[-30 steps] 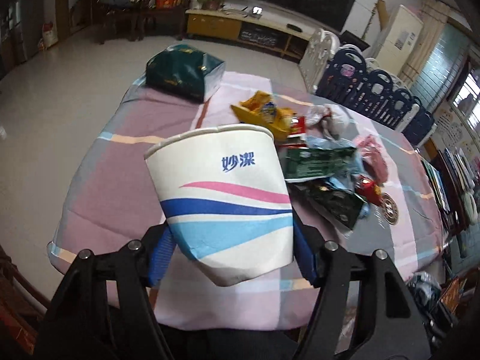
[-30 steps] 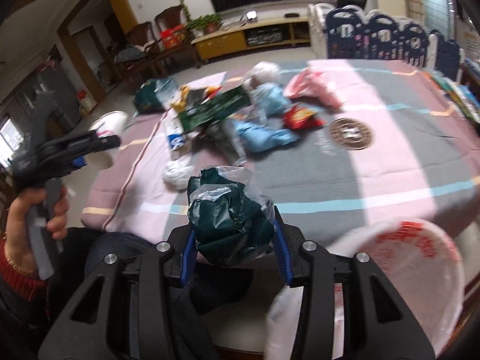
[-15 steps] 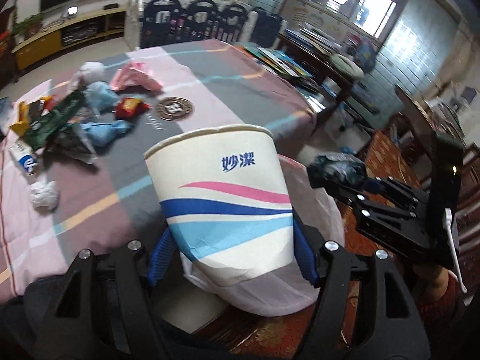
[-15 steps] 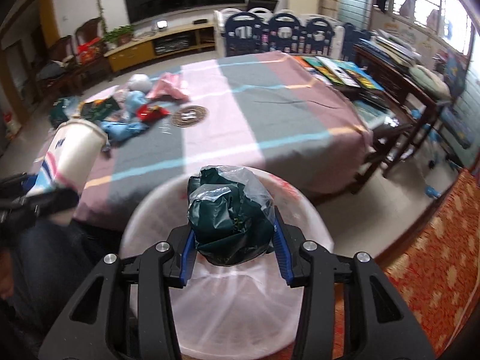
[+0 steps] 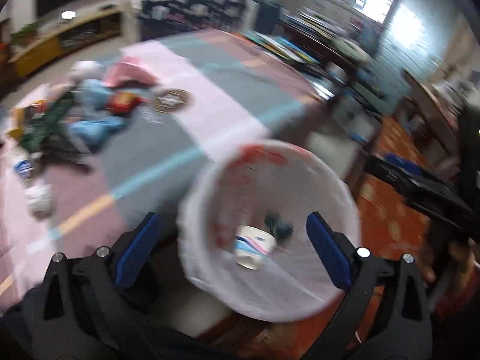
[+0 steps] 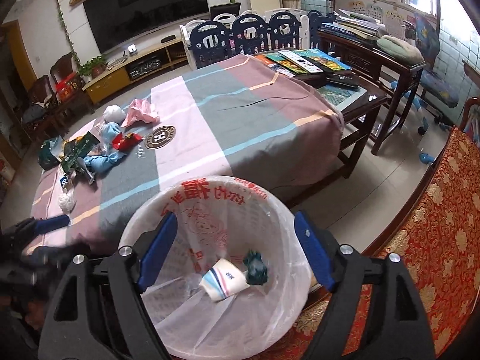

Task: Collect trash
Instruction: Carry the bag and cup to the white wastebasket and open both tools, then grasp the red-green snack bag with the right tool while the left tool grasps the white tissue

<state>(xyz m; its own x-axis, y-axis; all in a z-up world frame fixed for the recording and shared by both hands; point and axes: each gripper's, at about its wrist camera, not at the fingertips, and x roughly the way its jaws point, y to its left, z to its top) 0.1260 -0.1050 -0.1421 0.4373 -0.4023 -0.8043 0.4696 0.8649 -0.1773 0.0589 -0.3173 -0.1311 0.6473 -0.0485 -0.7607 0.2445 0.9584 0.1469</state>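
Note:
A white bin (image 6: 279, 210) (image 5: 345, 192) lined with a red-printed plastic bag stands beside the table. On its bottom lie a striped paper cup (image 6: 224, 280) (image 5: 254, 246) and a crumpled dark green wrapper (image 6: 255, 267) (image 5: 277, 225). My left gripper (image 5: 232, 250) hovers over the bin, jaws opening, nothing between them. My right gripper (image 6: 235, 252) also hangs above the bin, jaws opening and empty. Several wrappers and bags (image 6: 99, 144) (image 5: 75, 120) lie in a heap on the far left of the striped tablecloth (image 6: 240, 114).
A crumpled white tissue (image 6: 66, 201) lies near the table's front left edge. Books and remote controls (image 6: 306, 63) lie on a dark wooden side table at the right. A red patterned seat (image 6: 435, 225) stands next to the bin. A round brown logo (image 6: 159, 136) marks the cloth.
Both grippers have opened over the bin. The paper cup dropped from the left one and the green wrapper from the right; both now lie in the bin.

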